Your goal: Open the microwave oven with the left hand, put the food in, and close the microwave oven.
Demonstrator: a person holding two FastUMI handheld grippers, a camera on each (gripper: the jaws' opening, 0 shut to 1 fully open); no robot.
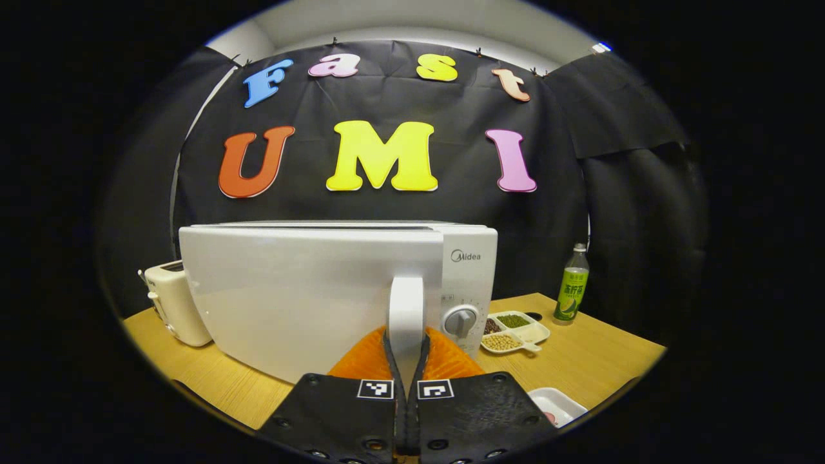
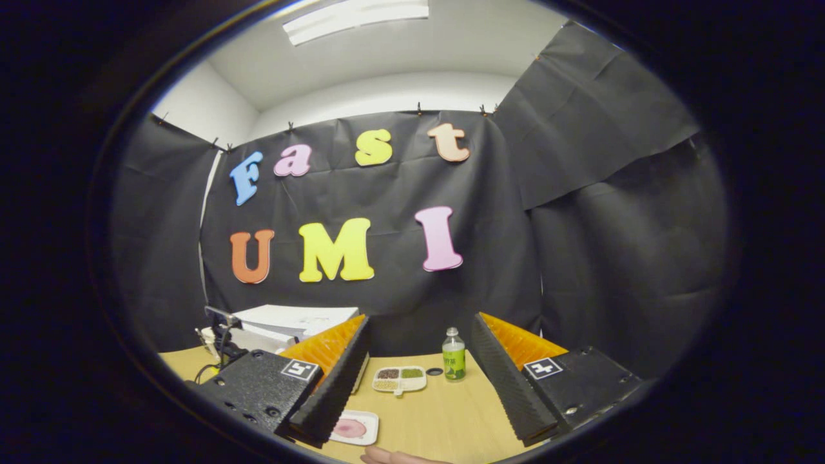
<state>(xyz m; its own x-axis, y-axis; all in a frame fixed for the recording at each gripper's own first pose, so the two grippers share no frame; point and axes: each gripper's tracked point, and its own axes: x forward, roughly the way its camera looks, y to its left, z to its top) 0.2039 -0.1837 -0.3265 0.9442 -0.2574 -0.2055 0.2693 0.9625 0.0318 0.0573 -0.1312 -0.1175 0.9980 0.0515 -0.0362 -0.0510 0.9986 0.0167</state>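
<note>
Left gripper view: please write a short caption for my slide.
Left gripper shut on the microwave door handle, door slightly open.

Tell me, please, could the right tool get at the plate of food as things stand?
Probably yes. The right tool is open, and the plate of food lies on bare table just below its left finger, nothing on top of it.

The microwave oven [image 1: 335,290] carries the brand "Midea" on its control panel.

Boxy white microwave oven [image 1: 309,290] on wooden table, door closed, upright white handle [image 1: 406,322], pink food on square white plate [image 2: 352,428] nearby
</note>
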